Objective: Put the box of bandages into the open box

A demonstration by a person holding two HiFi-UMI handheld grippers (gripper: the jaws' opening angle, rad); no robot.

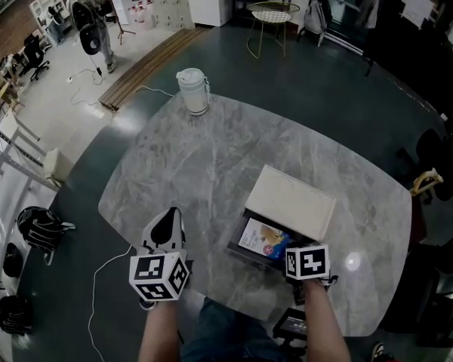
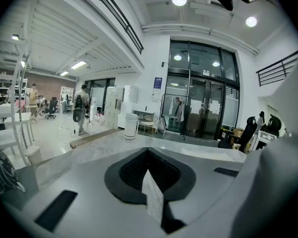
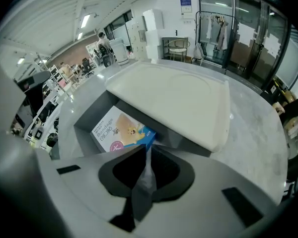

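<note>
Bandage box: the bandage box [image 1: 263,241] [image 3: 121,130] lies flat, printed face up, inside the open box [image 1: 235,241] [image 3: 89,120] at about 5 o'clock on the table [image 1: 211,157]. Its far end is tucked under the lid [image 1: 291,202] [image 3: 174,100].
Right gripper: my right gripper [image 1: 298,256] [image 3: 146,155] has its jaws pressed together with nothing between them. The tip is just short of the bandage box's near corner.
Left gripper: my left gripper [image 1: 166,225] [image 2: 148,157] also has its jaws together and is empty. It hangs at 7 o'clock, well apart from the open box.
Step in hand: I judge the placing done, and what remains is getting my right gripper clear.
Doing it well: I should draw straight back toward 6 o'clock and lift only once past the near wall, so the tip neither nudges the bandage box nor catches the rim.
In the way: the cream lid overhangs the far half of the open box at a tilt, and a bump from below could shift it.
Around: a white jug [image 1: 193,90] [image 2: 131,125] stands at 12 o'clock, well apart.
Off the table: a wire chair [image 1: 272,17] at 1 o'clock, a person [image 1: 87,17] at 11 o'clock and a floor cable [image 1: 98,292] at 7 o'clock are all clear of my path.
</note>
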